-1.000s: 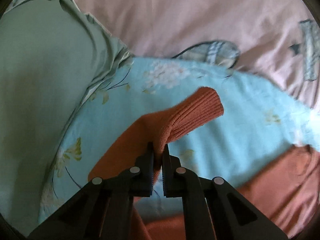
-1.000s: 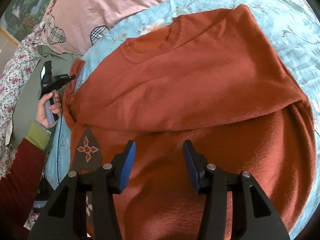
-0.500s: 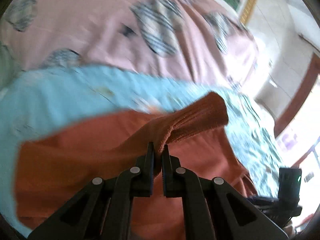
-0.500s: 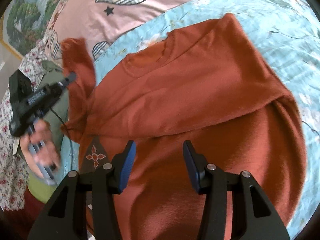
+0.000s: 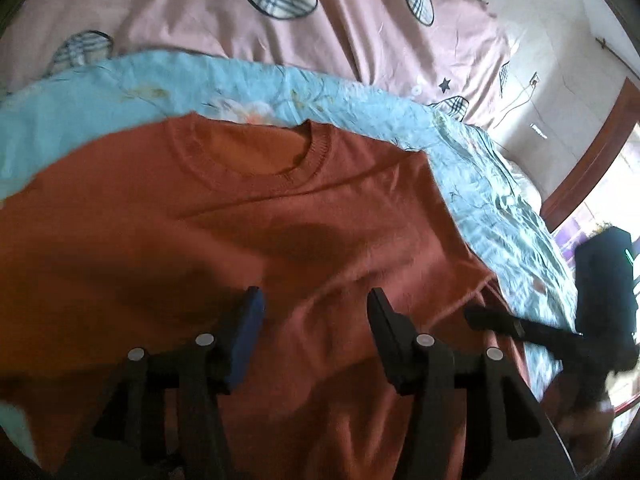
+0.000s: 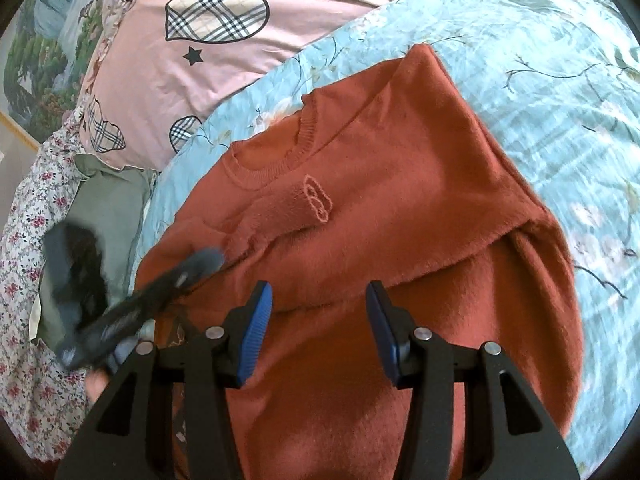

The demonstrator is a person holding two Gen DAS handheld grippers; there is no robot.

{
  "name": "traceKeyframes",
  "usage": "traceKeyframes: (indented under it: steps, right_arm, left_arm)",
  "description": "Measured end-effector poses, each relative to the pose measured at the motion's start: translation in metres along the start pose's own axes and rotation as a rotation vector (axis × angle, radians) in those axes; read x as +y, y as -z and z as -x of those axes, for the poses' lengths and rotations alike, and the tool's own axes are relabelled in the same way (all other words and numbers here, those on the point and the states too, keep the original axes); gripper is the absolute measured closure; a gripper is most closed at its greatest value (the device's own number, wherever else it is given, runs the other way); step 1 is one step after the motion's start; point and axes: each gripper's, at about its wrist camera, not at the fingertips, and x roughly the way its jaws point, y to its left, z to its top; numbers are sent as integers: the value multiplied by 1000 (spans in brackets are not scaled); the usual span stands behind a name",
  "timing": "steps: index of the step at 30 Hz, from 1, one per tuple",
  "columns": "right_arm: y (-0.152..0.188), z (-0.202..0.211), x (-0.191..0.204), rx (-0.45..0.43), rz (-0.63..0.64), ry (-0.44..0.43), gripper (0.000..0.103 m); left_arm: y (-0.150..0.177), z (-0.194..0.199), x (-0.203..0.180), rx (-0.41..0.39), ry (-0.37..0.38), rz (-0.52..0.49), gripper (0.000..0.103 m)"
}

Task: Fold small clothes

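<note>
A rust-orange knit sweater [image 5: 248,240] lies flat on a light blue floral sheet [image 5: 100,92], neck toward the pillows. Its left sleeve [image 6: 288,208] lies folded across the chest, the cuff with a stitched logo near the collar. My left gripper [image 5: 316,316] is open and empty just above the sweater's body. In the right wrist view it appears blurred at the left [image 6: 132,304]. My right gripper [image 6: 320,320] is open and empty over the sweater's lower half; it shows at the right of the left wrist view [image 5: 560,332]. The right side of the sweater [image 6: 460,184] is folded inward.
A pink pillowcase [image 6: 280,12] with plaid hearts lies beyond the sheet. A green garment [image 6: 108,208] and a floral cloth [image 6: 28,240] lie at the left. A wall and a wooden door frame [image 5: 592,156] stand at the right.
My left gripper swung the sleeve over the sweater's chest, opened and let it go. The sleeve now lies on the chest. My right gripper stayed open in place.
</note>
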Motion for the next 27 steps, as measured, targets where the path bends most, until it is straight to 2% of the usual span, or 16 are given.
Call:
traceKeyframes:
  steps: [3, 5, 8, 9, 11, 13, 14, 15, 16, 17, 18, 20, 23, 24, 26, 27]
  right_arm:
    - [-9, -10, 2, 1, 4, -6, 53]
    - [-16, -17, 3, -9, 12, -2, 52]
    - [-32, -30, 1, -21, 6, 3, 35]
    - [-37, -35, 1, -23, 6, 1, 35]
    - [-44, -44, 2, -10, 12, -17, 35]
    - [-47, -52, 7, 3, 27, -34, 35]
    - [-49, -58, 12, 13, 45, -35, 37]
    - [-49, -61, 15, 25, 60, -32, 44]
    - [-49, -64, 18, 35, 69, -30, 66]
    - [-49, -66, 22, 51, 85, -21, 81]
    - [-49, -66, 26, 59, 92, -26, 88]
    - [-54, -55, 36, 52, 108, -54, 89]
    - [-68, -7, 53, -61, 130, -162, 90]
    - [-75, 13, 51, -114, 118, -168, 90]
    - [-82, 26, 41, -147, 105, -118, 90]
    - [-84, 25, 29, -132, 93, -53, 90]
  left_arm:
    - [21, 31, 12, -32, -92, 9, 49]
    - [39, 52, 31, -51, -193, 45, 48]
    - [59, 77, 67, -79, -353, 133, 48]
    - [66, 84, 83, -86, -406, 173, 48]
    - [73, 90, 107, -81, -477, 233, 48]
    - [77, 92, 129, -67, -505, 289, 48]
    - [78, 91, 136, -65, -506, 305, 48]
    - [77, 87, 140, -60, -497, 315, 48]
    - [75, 84, 143, -56, -479, 320, 48]
    - [71, 79, 144, -56, -475, 325, 48]
    - [67, 74, 145, -53, -469, 328, 47]
    - [61, 66, 147, -45, -478, 329, 47]
    - [55, 63, 150, -52, -517, 323, 48]
    - [55, 63, 151, -55, -527, 327, 48]
    - [56, 63, 151, -60, -531, 332, 49]
    - [57, 62, 150, -64, -536, 330, 49]
